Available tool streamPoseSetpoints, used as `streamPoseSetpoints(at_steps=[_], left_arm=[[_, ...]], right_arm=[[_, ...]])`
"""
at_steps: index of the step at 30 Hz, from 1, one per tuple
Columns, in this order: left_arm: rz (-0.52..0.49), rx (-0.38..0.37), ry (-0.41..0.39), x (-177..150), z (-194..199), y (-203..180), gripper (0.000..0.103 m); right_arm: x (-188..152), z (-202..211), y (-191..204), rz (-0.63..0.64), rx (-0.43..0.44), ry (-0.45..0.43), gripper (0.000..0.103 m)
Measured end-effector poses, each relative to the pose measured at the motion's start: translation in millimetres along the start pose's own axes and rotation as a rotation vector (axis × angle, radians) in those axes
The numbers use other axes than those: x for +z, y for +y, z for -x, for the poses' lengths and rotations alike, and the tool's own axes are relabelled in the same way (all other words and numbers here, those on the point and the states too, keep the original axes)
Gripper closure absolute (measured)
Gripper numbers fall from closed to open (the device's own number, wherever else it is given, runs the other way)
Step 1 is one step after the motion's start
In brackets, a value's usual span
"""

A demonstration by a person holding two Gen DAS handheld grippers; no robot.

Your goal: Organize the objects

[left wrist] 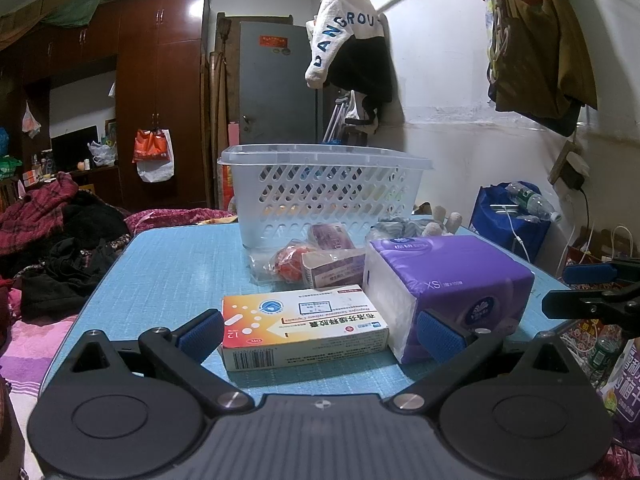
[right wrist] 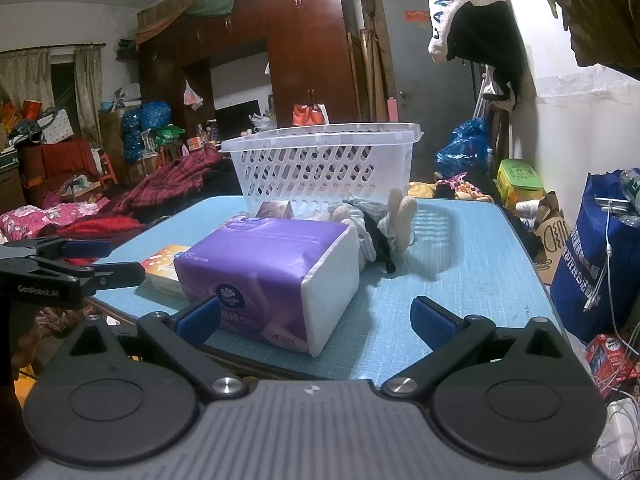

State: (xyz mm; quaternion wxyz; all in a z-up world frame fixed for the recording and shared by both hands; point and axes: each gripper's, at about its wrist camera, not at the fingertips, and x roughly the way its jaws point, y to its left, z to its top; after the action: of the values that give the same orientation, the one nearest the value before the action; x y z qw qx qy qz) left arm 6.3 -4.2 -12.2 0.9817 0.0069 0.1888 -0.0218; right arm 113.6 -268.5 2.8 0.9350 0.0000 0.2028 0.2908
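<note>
A white slotted basket (left wrist: 324,188) (right wrist: 320,164) stands at the far side of the blue table (left wrist: 168,272) (right wrist: 472,264). In front of it lie a bagged red item (left wrist: 290,264), a small purple box (left wrist: 332,236), a medicine box (left wrist: 302,326) and a purple tissue pack (left wrist: 448,284) (right wrist: 272,272). A soft toy (right wrist: 384,224) lies by the basket. My left gripper (left wrist: 320,334) is open, its fingers flanking the medicine box. My right gripper (right wrist: 316,318) is open at the tissue pack's near corner, holding nothing.
Heaped clothes and bedding (left wrist: 60,240) lie left of the table. A blue bag (right wrist: 600,248) with bottles and cables stands to the right by the wall. Clothes (left wrist: 352,52) hang above the basket. A dark wardrobe (left wrist: 160,92) is behind.
</note>
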Motion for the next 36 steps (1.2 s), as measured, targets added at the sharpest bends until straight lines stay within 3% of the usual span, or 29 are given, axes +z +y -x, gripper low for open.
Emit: streamPoseSetpoints(at_steps=[36], left_arm=[[-0.001, 0.000, 0.001, -0.8, 0.5, -1.2, 0.000]], right_arm=[[-0.9, 0.0, -3.4, 0.000, -0.013, 0.006, 0.000]])
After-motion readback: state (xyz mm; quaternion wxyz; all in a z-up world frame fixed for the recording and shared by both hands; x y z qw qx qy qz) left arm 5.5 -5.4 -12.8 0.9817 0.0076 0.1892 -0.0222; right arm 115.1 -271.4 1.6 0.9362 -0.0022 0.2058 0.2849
